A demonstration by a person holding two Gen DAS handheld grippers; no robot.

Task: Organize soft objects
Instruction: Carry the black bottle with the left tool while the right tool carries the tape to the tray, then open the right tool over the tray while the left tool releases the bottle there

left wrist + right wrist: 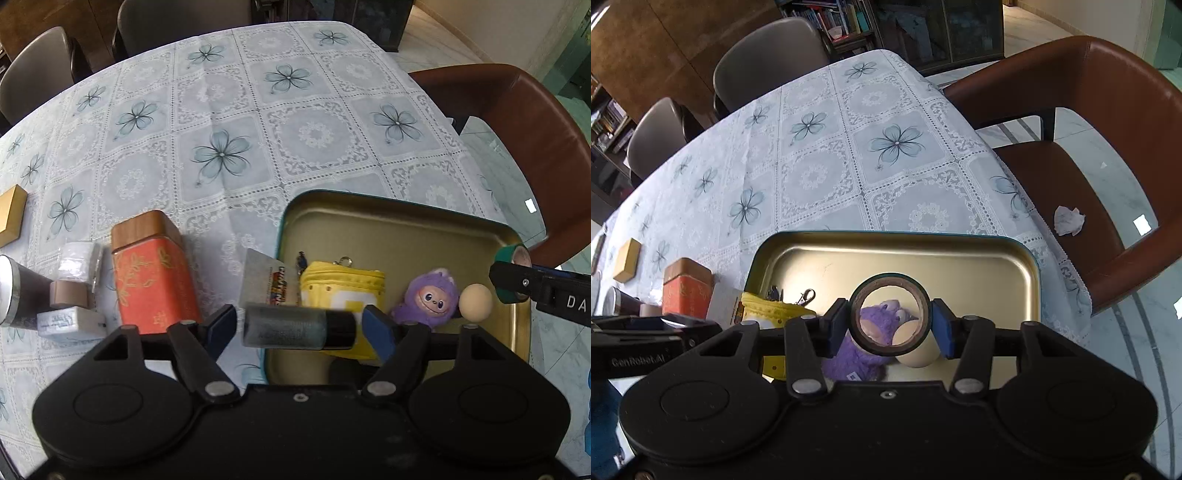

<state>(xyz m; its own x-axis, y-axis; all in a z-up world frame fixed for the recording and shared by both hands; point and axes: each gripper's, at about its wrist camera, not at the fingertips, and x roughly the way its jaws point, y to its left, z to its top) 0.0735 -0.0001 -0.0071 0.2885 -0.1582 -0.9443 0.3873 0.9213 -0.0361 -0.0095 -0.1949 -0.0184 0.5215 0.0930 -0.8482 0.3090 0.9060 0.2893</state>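
Three things lie in the gold tray [406, 210] at the near right of the counter [317, 136] — a yellow pouch [340, 286], a purple plush toy [428, 299] and one beige ball [475, 301]; the left claw [299, 326] hides the pouch's near end, and a small key-ring piece behind it is too small to make out. That claw's two blue pads stand apart with one dark-capped glitter tube [291, 326] lying crosswise between them, blurred, a sliver of gap at its left end, so it is not clamped. The right claw [888, 326] is closed on one roll of dark green tape [889, 279], a pad on each side; through the roll's hole only parts of the plush and ball show. Left of the tray stand one orange tin [151, 280] and one printed card [266, 273], then a huddle of small rolls and a white block, hard to read, and a dark cup [18, 291] cut off by the edge. One gold box [11, 214] sits farther left. Chairs: two grey at the far side, one brown [535, 122] at right — with one crumpled tissue [1069, 220] on its seat.
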